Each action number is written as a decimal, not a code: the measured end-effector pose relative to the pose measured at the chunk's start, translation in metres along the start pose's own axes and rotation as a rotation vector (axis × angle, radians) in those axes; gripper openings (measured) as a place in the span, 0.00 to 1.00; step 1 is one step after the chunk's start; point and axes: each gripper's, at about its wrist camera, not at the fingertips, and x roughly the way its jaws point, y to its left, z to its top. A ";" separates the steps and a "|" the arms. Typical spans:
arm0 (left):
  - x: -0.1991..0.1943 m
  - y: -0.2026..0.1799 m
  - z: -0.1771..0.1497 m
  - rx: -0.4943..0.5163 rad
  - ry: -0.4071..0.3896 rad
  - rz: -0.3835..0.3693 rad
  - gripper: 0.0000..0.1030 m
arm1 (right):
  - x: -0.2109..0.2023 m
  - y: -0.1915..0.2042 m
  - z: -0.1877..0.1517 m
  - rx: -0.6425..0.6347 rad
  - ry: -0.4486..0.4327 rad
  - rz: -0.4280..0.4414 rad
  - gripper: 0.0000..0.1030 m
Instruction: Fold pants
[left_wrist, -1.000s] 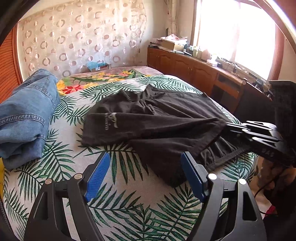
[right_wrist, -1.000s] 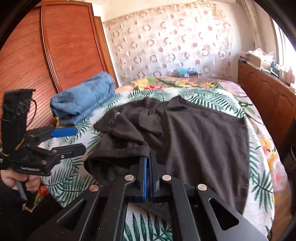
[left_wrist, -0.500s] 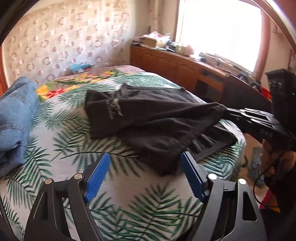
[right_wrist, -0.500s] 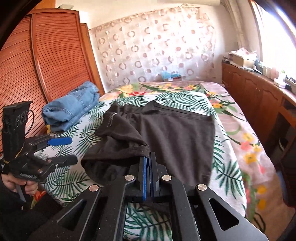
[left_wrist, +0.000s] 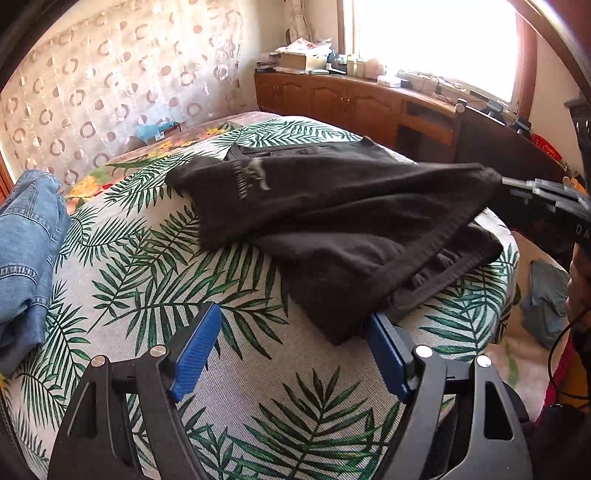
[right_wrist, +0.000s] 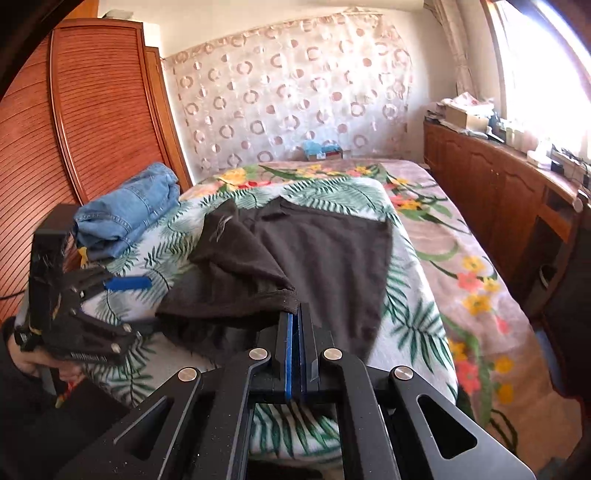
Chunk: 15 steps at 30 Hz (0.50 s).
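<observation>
1. The black pants (right_wrist: 325, 251) lie across the middle of the bed (left_wrist: 122, 280), running from the near edge toward the far end. One hem corner is pinched in the right gripper (right_wrist: 295, 328) and lifted off the cover, so the cloth hangs in a taut ridge from the jaws down to the rest of the garment. My guess is it's carrying that leg over to lay it on the other one.

2. The right gripper's blue pads are squeezed together on that hem, with no gap showing.

3. The left gripper (left_wrist: 295, 354) has its jaws wide apart with nothing between them. It's hovering over the bedspread just beside the near corner of the pants, probably lining up to grab that lower edge so the fold stays square.

4. The fabric looks like a soft, matte knit with a stitched hem and a small pale logo near the waist. It's floppy, so it sags and bunches instead of holding a crease.

5. The bedspread is a flat woven palm-leaf print. Folded blue jeans (right_wrist: 125, 218) sit well clear at the left edge of the bed, stiff, thick denim in a tidy stack.
</observation>
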 end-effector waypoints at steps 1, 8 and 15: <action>-0.002 -0.001 0.000 0.000 -0.004 -0.006 0.77 | -0.002 0.001 -0.003 0.000 0.009 -0.006 0.02; -0.018 -0.003 0.000 -0.015 -0.033 -0.052 0.77 | -0.003 -0.002 -0.016 0.035 0.071 -0.045 0.02; -0.025 0.010 0.003 -0.053 -0.055 -0.034 0.77 | 0.002 -0.001 -0.013 0.032 0.117 -0.049 0.02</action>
